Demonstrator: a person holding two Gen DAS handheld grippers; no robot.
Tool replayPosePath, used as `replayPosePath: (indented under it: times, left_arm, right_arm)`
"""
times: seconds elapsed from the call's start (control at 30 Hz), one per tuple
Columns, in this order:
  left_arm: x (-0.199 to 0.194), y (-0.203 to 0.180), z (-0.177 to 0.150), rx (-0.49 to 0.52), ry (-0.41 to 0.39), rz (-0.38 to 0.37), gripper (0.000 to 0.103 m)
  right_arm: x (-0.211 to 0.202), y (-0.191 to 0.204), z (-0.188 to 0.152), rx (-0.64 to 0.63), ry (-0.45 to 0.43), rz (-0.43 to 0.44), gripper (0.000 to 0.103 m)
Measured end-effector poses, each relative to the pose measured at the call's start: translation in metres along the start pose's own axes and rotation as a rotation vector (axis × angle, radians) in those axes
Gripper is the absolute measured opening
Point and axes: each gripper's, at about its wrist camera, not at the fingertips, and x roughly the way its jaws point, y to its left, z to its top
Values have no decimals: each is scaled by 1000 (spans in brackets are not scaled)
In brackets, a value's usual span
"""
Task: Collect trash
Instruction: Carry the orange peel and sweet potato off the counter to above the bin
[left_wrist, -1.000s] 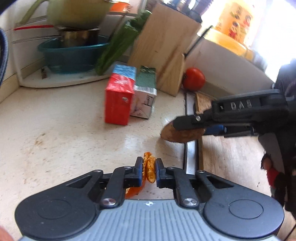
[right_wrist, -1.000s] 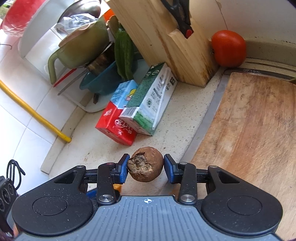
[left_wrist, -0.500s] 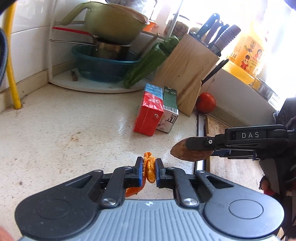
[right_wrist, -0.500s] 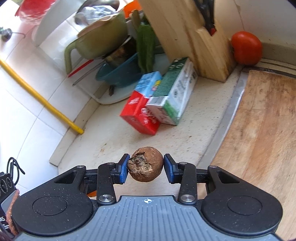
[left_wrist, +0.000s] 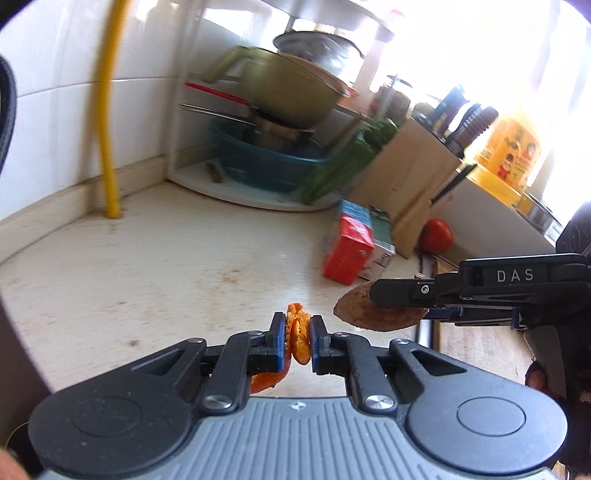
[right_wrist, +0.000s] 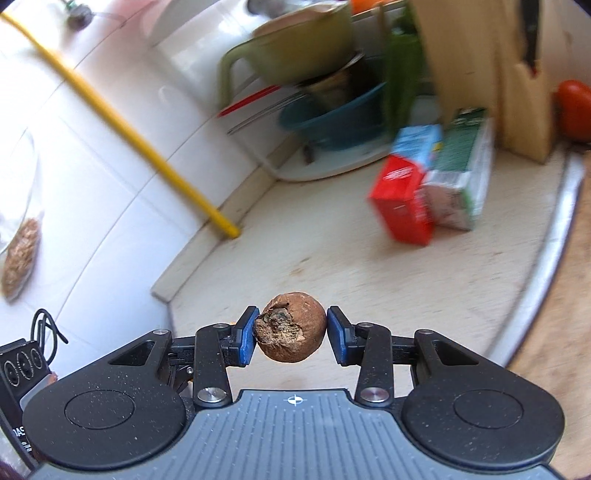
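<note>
Left hand-held gripper (left_wrist: 298, 338) closed on an orange peel scrap (left_wrist: 297, 335), held above the pale surface (left_wrist: 155, 280). Right hand-held gripper (right_wrist: 291, 334) clamped on a brown, rotten-looking fruit (right_wrist: 291, 326), possibly a small potato, blue pads (right_wrist: 246, 339) touching both sides. Red carton (right_wrist: 404, 199) and green carton (right_wrist: 460, 177) lying side by side, near a knife block (left_wrist: 402, 184) and a tomato (left_wrist: 437, 235).

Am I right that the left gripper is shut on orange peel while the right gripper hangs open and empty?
Not quite. The left gripper is shut on the orange peel, but the right gripper is shut on a brown rotten fruit, as the right wrist view shows.
</note>
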Motion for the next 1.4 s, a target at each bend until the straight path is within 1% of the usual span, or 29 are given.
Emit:
replayPosePath:
  times: [0.2, 0.43, 0.63, 0.8, 0.93, 1.1, 1.4]
  left_arm:
    - [-39, 34, -11, -55, -45, 74, 12]
    - [-90, 78, -30, -116, -92, 185, 12]
    - [-124, 116, -48, -171, -107, 266, 12]
    - [-140, 140, -61, -210, -109, 308, 12]
    - [-149, 154, -71, -234, -102, 330, 12]
    - [-152, 167, -80, -258, -86, 351, 12]
    - [-149, 187, -95, -280, -38, 387, 12]
  right_arm:
    - [28, 48, -12, -67, 60, 72, 47]
    - [64, 109, -33, -163, 146, 159, 47]
    - [89, 157, -58, -222, 217, 214, 47]
    - [108, 186, -75, -253, 267, 241, 47]
    - [120, 203, -88, -272, 305, 255, 47]
    - [133, 217, -102, -284, 346, 258, 47]
    - [154, 224, -118, -290, 396, 223, 47]
